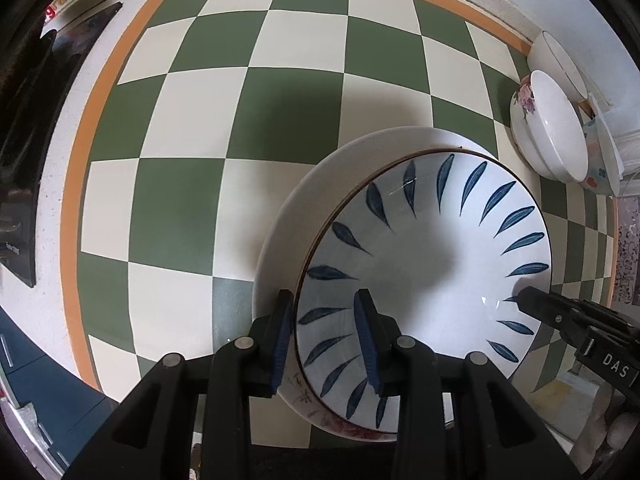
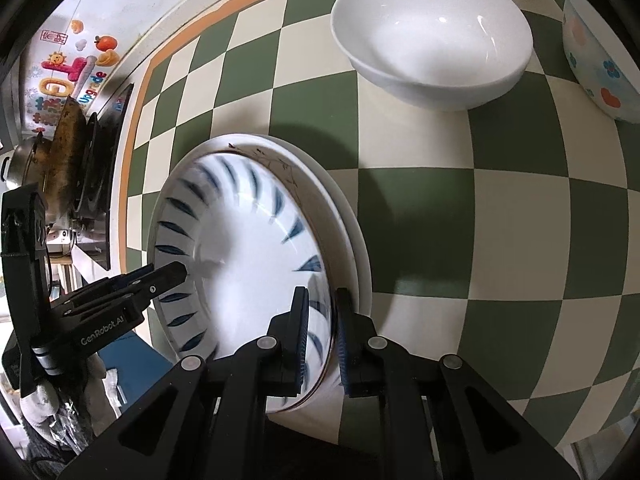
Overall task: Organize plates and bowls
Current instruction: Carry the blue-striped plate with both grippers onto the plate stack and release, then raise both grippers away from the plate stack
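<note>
A white bowl with blue leaf marks [image 1: 432, 248] [image 2: 240, 256] lies over a stack of plates: a plain white plate [image 1: 304, 184] [image 2: 344, 216] and a flowered one [image 1: 304, 396]. I cannot tell whether the bowl rests on the stack or hangs just above it. My left gripper [image 1: 323, 296] points down and straddles the bowl's near rim, one pad outside and one on the inner wall, shut on it. Its fingertip [image 2: 178, 272] shows at the bowl's left rim. My right gripper [image 2: 322, 294] is shut on the opposite rim. The bowl looks blurred in the right wrist view.
A green-and-cream checkered mat [image 1: 240, 120] covers the counter. At its far right stand a white bowl [image 2: 432, 32] [image 1: 556, 132], a dotted bowl [image 2: 600, 60] and another white bowl [image 1: 560, 56]. A stove with a wok [image 2: 68, 152] lies to the left, past the mat's orange border.
</note>
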Motion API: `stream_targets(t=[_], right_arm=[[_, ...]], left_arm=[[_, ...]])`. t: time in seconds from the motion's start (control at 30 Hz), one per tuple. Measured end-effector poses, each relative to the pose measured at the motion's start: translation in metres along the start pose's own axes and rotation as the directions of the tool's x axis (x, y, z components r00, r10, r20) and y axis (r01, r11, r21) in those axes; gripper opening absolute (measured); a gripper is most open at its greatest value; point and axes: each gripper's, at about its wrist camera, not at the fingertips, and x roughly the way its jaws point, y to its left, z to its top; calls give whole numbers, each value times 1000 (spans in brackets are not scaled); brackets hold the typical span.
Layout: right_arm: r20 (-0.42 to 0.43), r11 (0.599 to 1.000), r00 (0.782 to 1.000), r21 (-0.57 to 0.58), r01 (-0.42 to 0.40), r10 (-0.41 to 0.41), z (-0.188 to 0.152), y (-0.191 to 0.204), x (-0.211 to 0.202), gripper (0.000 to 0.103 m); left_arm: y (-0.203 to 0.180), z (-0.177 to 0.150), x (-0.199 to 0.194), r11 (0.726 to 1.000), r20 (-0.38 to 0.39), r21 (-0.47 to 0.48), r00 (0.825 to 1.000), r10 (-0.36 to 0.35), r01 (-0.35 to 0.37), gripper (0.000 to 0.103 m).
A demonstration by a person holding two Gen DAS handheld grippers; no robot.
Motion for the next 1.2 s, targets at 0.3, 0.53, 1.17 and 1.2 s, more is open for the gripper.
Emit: stream_targets(t=[0.3,0.53,1.17,1.2], right_arm=[[-20,1000,1000,-26,6,-6,-3,-1,-3,16],[5,995,997,-58,77,-77,-6,10,-16,16],[195,985,969,-52,164,-151,-78,46,-90,53],[215,985,965,-54,164,-149,-85,52,-97,57]], left_arm=[[-8,-5,-7,998,22,-30,998,62,-61,29],[-19,-19,-13,996,33,-69,997,67,-65,29],[-41,-91,-126,999,276,12,960,45,-50,39],[-33,-94,-129,999,289,19,957,39,-46,42]])
